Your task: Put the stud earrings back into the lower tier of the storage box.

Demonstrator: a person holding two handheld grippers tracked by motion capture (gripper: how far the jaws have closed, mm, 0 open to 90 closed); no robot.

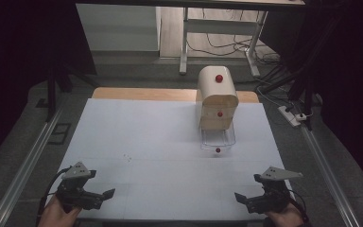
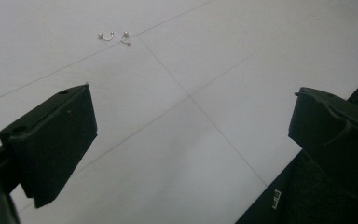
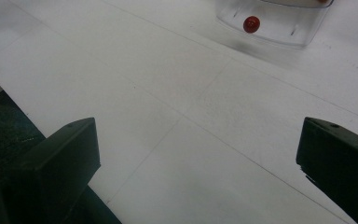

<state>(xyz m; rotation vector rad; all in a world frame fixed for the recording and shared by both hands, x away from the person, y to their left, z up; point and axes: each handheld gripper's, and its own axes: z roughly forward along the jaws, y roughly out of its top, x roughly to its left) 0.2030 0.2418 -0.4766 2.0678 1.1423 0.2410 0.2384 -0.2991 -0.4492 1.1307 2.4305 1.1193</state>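
A small cream drawer chest [image 1: 217, 92] with red knobs stands at the table's far right. Its bottom clear drawer [image 1: 218, 137] is pulled out toward me, red knob [image 1: 218, 150] in front; the right gripper view shows that drawer [image 3: 279, 28] and knob [image 3: 251, 23] at the top. Two tiny metal earrings [image 2: 106, 36] lie on the white sheet ahead of my left gripper [image 2: 191, 126], seen as specks [image 1: 127, 157] in the high view. My left gripper [image 1: 101, 198] rests at the near left edge, open and empty. My right gripper [image 1: 245, 201] sits at the near right edge, also open [image 3: 196, 154] and empty.
The white sheet covers the table [image 1: 160, 137], with a strip of bare wood along the far edge. Dark floor, metal rails and a desk frame [image 1: 217, 28] with cables surround it. The table's near edge runs just under both grippers.
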